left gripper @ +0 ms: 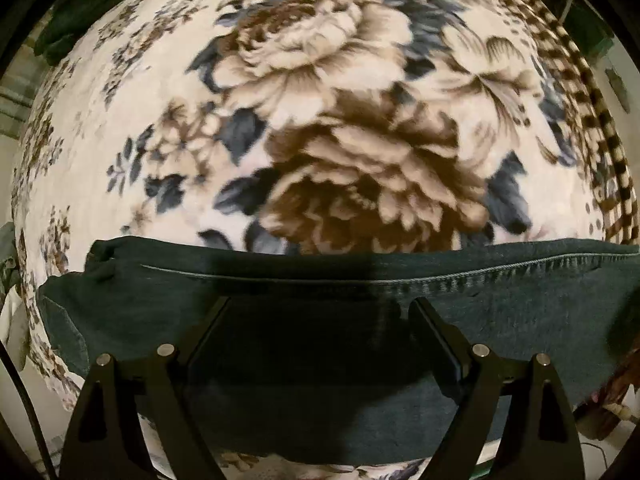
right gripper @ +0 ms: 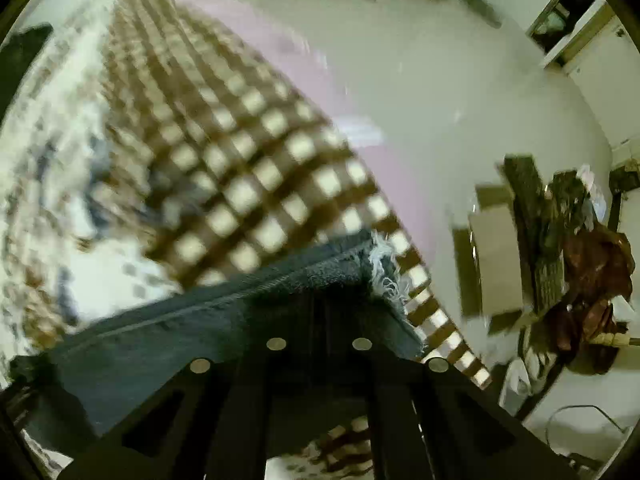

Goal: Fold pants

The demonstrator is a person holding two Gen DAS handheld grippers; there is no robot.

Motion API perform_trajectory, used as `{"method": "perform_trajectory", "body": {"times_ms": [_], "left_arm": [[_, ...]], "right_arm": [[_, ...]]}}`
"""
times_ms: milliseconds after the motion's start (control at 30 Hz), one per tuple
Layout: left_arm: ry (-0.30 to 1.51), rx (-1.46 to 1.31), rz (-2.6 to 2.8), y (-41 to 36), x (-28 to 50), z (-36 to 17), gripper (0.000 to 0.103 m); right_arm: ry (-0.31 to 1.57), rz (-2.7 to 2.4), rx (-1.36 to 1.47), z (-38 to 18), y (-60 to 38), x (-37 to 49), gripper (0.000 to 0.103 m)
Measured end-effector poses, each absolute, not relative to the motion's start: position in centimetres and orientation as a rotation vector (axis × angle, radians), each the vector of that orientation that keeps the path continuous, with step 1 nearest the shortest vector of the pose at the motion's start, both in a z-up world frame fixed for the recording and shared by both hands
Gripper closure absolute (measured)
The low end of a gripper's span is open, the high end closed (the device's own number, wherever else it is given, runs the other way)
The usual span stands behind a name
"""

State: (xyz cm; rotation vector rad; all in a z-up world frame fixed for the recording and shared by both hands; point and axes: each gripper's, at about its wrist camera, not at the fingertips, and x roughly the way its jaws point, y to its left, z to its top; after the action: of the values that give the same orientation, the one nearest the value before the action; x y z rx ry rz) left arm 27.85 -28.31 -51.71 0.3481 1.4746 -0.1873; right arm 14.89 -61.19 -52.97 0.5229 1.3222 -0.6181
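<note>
Jaws of the left gripper (left gripper: 320,304) are spread wide over the dark pants (left gripper: 520,304), which are laid across the near edge of the floral blanket (left gripper: 160,92). Those of the right gripper (right gripper: 320,300) are seen closed together on the frayed hem (right gripper: 384,276)

Pants (left gripper: 304,292) flat on blanket (left gripper: 304,92)

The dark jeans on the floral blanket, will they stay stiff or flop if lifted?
The jeans will probably flop: they already drape over the blanket. Thick seams suggest some weight. The frayed hem might snag.
</note>
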Motion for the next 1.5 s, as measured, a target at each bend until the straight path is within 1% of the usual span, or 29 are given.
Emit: {"method": "perform_trajectory", "body": {"times_ms": [100, 200, 300, 400, 533, 633, 700, 733, 767, 833, 900, 933, 967, 1033, 1067, 1100, 1133, 1167, 1300, 1367, 1500], "left_arm": [[1.475, 0.310, -0.171, -27.2, 28.5, -51.3, 0.016], [1.463, 0.286, -0.159, -26.9, 29.1, -50.8, 0.016], [1.439, 0.286, -0.156, -26.8, 29.3, -50.5, 0.016], [1.430, 0.299, -0.156, -27.1, 29.5, -50.7, 0.016], [1.445, 0.319, -0.161, -27.4, 28.9, -51.5, 0.016], [1.461, 0.315, -0.169, -27.1, 28.2, -51.9, 0.016], [1.471, 0.309, -0.172, -26.9, 27.9, -52.1, 0.016], [1.477, 0.305, -0.172, -26.7, 27.7, -52.2, 0.016], [1.484, 0.301, -0.172, -26.6, 27.5, -52.3, 0.016], [1.497, 0.292, -0.173, -26.3, 27.1, -52.5, 0.016], [1.501, 0.292, -0.174, -26.3, 26.8, -52.7, 0.016], [1.501, 0.295, -0.176, -26.2, 26.7, -52.7, 0.016], [1.499, 0.299, -0.176, -26.2, 26.7, -52.7, 0.016], [1.492, 0.306, -0.175, -26.1, 26.5, -52.6, 0.016], [1.491, 0.305, -0.173, -26.1, 26.5, -52.5, 0.016], [1.490, 0.302, -0.171, -26.0, 26.5, -52.5, 0.016], [1.489, 0.299, -0.168, -25.9, 26.6, -52.4, 0.016], [1.486, 0.298, -0.166, -25.7, 26.6, -52.4, 0.016], [1.485, 0.294, -0.154, -24.8, 27.2, -52.4, 0.016], [1.488, 0.289, -0.149, -24.6, 27.5, -52.6, 0.016], [1.486, 0.290, -0.149, -24.3, 27.9, -52.7, 0.016]], "right_arm": [[1.213, -0.620, 0.583, -48.8, -61.2, 14.1, 0.099], [1.143, -0.605, 0.574, -45.5, -60.7, 14.0, 0.099], [1.096, -0.616, 0.581, -44.6, -61.3, 14.3, 0.099], [1.119, -0.662, 0.593, -47.2, -62.9, 14.6, 0.100], [1.261, -0.753, 0.698, -54.8, -65.5, 13.5, 0.102], [1.378, -0.769, 0.883, -59.4, -67.3, 11.7, 0.100], [1.326, -0.765, 1.070, -60.1, -68.3, 9.6, 0.096], [1.272, -0.753, 1.139, -59.8, -68.5, 8.7, 0.088], [1.223, -0.728, 1.192, -59.4, -68.5, 8.0, 0.076], [1.181, -0.696, 1.237, -59.3, -68.3, 7.5, 0.065], [1.186, -0.674, 1.252, -60.0, -67.9, 7.6, 0.061], [1.212, -0.679, 1.257, -61.0, -67.7, 7.8, 0.056], [1.222, -0.693, 1.276, -62.0, -67.7, 7.8, 0.054], [1.200, -0.708, 1.325, -63.5, -67.4, 7.8, 0.054], [1.184, -0.718, 1.330, -63.6, -67.3, 7.7, 0.056], [1.150, -0.727, 1.320, -63.2, -67.1, 7.6, 0.063], [1.117, -0.721, 1.295, -62.6, -66.7, 7.7, 0.083], [1.112, -0.720, 1.274, -62.0, -66.4, 7.6, 0.091], [1.049, -0.742, 1.238, -58.6, -65.5, 6.0, 0.096], [1.052, -0.771, 1.214, -57.2, -65.1, 5.2, 0.096], [1.098, -0.796, 1.194, -57.7, -65.1, 4.3, 0.096]]}}
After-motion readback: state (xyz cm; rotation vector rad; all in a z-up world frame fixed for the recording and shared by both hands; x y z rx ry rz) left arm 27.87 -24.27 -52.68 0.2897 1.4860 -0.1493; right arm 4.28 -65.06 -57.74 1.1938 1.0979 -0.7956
